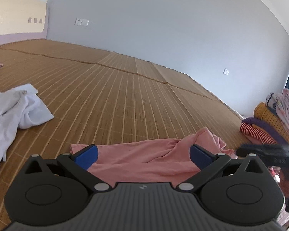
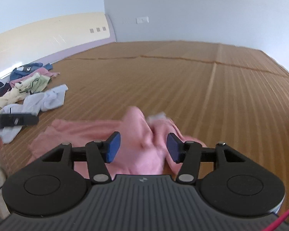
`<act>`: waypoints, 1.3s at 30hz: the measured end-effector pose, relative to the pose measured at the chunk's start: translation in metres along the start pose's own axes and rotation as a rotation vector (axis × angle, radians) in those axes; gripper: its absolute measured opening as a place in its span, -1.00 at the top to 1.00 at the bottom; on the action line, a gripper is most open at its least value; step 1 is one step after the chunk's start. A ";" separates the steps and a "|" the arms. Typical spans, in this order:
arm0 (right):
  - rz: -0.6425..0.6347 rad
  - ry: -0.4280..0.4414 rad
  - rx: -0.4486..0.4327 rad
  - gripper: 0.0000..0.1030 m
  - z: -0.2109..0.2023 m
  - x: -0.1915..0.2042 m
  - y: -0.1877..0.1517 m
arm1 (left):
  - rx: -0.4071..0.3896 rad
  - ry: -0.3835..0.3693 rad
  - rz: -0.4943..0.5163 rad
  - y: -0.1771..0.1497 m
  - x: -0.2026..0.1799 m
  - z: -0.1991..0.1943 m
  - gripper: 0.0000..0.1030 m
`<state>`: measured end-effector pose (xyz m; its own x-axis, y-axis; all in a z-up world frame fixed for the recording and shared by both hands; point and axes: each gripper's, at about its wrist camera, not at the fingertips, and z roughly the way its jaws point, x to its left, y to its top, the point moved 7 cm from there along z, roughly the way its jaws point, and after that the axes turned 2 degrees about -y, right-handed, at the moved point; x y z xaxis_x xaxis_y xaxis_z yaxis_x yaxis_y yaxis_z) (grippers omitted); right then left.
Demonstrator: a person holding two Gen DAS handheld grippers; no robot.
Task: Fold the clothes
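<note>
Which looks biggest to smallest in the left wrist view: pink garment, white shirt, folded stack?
1. pink garment, though it lies nearest the camera
2. white shirt, cut off by the frame edge, so unsure
3. folded stack

you're working over a woven bamboo mat (image 1: 125,96) with pale slats and darker seams. a pink garment (image 1: 144,159) lies spread on it nearest you. to its left a crumpled white shirt (image 1: 15,107), farther left a heap of loose clothes (image 2: 23,84). a folded stack (image 1: 267,123) rests at the mat's right edge.
</note>
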<state>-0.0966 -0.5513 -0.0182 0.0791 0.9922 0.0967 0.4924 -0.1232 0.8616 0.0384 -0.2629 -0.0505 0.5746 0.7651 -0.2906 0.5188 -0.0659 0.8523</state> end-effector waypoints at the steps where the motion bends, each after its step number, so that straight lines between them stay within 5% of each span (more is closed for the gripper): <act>1: -0.002 0.001 0.016 -0.15 0.012 0.003 0.002 | 0.004 0.003 0.003 -0.001 0.000 0.000 -1.00; 5: -0.059 -0.028 0.061 -0.15 0.052 0.015 0.002 | 0.007 0.004 0.004 0.000 0.002 0.000 -1.00; 6: -0.079 -0.045 0.073 -0.02 0.059 0.018 0.000 | 0.008 0.004 0.006 0.000 0.002 -0.001 -1.00; 8: -0.124 -0.076 0.075 0.71 0.062 0.020 -0.004 | 0.006 0.003 0.013 0.001 0.002 -0.003 -1.00; 10: -0.115 -0.060 0.055 0.89 0.054 0.018 -0.005 | 0.005 0.009 0.018 0.001 0.003 -0.004 -1.00; 19: -0.021 -0.160 -0.072 0.91 -0.062 -0.047 -0.001 | -0.005 0.016 0.002 0.005 0.007 -0.006 -1.00; 29: 0.086 -0.378 0.083 0.84 -0.081 -0.143 -0.060 | 0.023 0.008 0.025 0.000 0.002 -0.001 -1.00; 33: 0.106 -0.437 0.069 0.59 -0.087 -0.150 -0.062 | 0.037 0.010 0.035 -0.004 0.002 0.002 -1.00; 36: 0.062 -0.498 0.014 0.01 -0.102 -0.141 -0.048 | 0.047 0.011 0.040 -0.006 0.002 0.003 -1.00; 39: 0.033 -0.399 -0.036 -0.01 -0.102 -0.114 -0.032 | 0.056 0.008 0.043 -0.008 0.001 0.006 -1.00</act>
<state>-0.2101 -0.6586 -0.0056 0.4283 0.9009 -0.0708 0.4536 -0.1466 0.8791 0.0382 -0.2652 -0.0603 0.5920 0.7662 -0.2500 0.5286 -0.1349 0.8381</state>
